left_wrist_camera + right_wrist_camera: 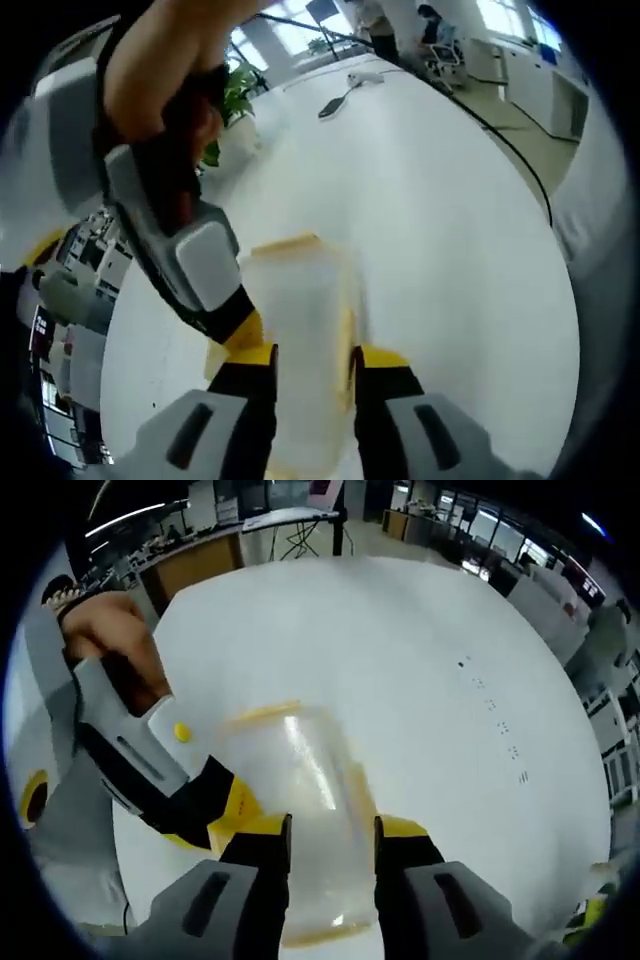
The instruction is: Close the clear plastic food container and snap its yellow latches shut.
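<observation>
In the left gripper view, the left gripper (312,372) has its jaws clenched on the clear plastic food container (297,340), which lies on the white surface (440,230) with a yellow latch (284,243) along its far edge. The right gripper (190,260) reaches in from the upper left, held by a hand (165,60), its yellow-tipped jaws touching the container's left side. Farther off lie a dark handled tool (332,105), a small white object (364,77) and a potted plant (232,100) at the surface's rim.

In the right gripper view, the right gripper (330,852) likewise grasps the container (300,810) between its jaws. Here the container's walls read clearer, with yellow strips at near and far ends. The left gripper (150,770) enters from the left, a hand (110,640) on it, its jaws touching the container. Small dark marks (495,715) dot the surface (400,650).
</observation>
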Motion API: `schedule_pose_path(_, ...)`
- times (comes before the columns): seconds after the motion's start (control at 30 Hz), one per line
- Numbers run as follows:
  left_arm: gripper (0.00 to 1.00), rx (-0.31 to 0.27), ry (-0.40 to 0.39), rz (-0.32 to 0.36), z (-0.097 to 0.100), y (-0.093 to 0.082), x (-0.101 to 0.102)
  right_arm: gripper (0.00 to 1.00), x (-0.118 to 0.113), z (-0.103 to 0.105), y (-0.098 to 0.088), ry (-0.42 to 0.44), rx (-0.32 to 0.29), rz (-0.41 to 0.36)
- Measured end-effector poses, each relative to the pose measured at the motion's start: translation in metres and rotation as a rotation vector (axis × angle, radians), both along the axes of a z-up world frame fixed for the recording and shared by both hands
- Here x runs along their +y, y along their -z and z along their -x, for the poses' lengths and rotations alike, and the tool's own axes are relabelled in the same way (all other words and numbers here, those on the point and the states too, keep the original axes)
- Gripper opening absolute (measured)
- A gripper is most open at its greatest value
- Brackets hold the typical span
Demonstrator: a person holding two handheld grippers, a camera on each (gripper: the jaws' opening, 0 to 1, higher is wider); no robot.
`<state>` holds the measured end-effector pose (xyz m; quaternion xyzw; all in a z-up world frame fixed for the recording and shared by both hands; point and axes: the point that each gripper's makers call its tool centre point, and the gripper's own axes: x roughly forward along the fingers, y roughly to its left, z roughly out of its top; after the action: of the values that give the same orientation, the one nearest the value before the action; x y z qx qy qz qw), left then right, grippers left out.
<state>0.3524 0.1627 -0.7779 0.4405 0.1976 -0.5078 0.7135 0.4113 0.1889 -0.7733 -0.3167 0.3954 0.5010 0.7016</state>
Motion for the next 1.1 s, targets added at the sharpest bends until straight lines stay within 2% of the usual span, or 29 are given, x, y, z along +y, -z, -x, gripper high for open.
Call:
schedule_pose_path(0.07, 0.24, -0.006, -0.001, 0.002, 0.000, 0.000, 0.000, 0.26, 0.001, 0.001, 0.000, 0.018, 0.003, -0.013)
schedule_pose_path(0.13, 0.24, -0.012, 0.002, 0.006, 0.001, 0.000, 0.000, 0.31, -0.002, -0.006, -0.003, 0.042, -0.057, -0.015)
schedule_pose_path(0.23, 0.24, 0.002, -0.020, 0.023, 0.000, -0.001, -0.001, 0.38, -0.007, -0.011, -0.004, 0.125, -0.077, -0.027)
schedule_pose_path(0.27, 0.26, 0.071, -0.074, 0.071, 0.003, -0.002, -0.003, 0.40, -0.010, -0.014, -0.005, 0.170, -0.091, -0.039)
schedule_pose_path(0.33, 0.34, 0.231, -0.178, 0.205, 0.010, -0.006, -0.008, 0.46, -0.014, -0.018, -0.007, 0.204, -0.130, -0.060)
schedule_pose_path(0.37, 0.37, 0.256, -0.202, 0.271, 0.009, -0.011, -0.011, 0.48, -0.017, -0.020, -0.008, 0.209, -0.155, -0.063)
schedule_pose_path(0.43, 0.38, 0.209, -0.215, 0.384, 0.003, -0.025, -0.011, 0.49, -0.027, -0.018, -0.010, 0.196, -0.189, -0.050)
schedule_pose_path(0.53, 0.37, 0.193, -0.238, 0.407, 0.006, -0.026, 0.000, 0.55, -0.041, -0.014, -0.014, 0.190, -0.198, -0.033)
schedule_pose_path(0.6, 0.41, 0.169, -0.276, 0.428, 0.001, -0.028, 0.008, 0.55, -0.048, -0.017, -0.024, 0.233, -0.214, -0.095)
schedule_pose_path(0.67, 0.52, 0.132, -0.315, 0.451, -0.006, -0.033, 0.016, 0.54, -0.054, -0.017, -0.036, 0.280, -0.227, -0.175)
schedule_pose_path(0.77, 0.71, 0.066, -0.369, 0.575, -0.017, -0.051, 0.026, 0.55, -0.057, -0.010, -0.047, 0.282, -0.237, -0.273)
schedule_pose_path(0.87, 0.86, 0.017, -0.462, 0.632, -0.030, -0.058, 0.046, 0.61, -0.066, -0.003, -0.053, 0.303, -0.276, -0.350)
schedule_pose_path(0.93, 0.95, 0.003, -0.495, 0.644, -0.034, -0.056, 0.055, 0.67, -0.069, 0.006, -0.050, 0.300, -0.281, -0.391)
schedule_pose_path(1.03, 0.97, 0.001, -0.535, 0.617, -0.036, -0.045, 0.064, 0.78, -0.074, 0.018, -0.038, 0.300, -0.278, -0.397)
schedule_pose_path(1.07, 0.96, 0.027, -0.551, 0.608, -0.035, -0.037, 0.066, 0.80, -0.075, 0.021, -0.034, 0.303, -0.278, -0.398)
schedule_pose_path(1.1, 0.95, 0.078, -0.566, 0.607, -0.032, -0.029, 0.064, 0.82, -0.075, 0.025, -0.027, 0.307, -0.280, -0.406)
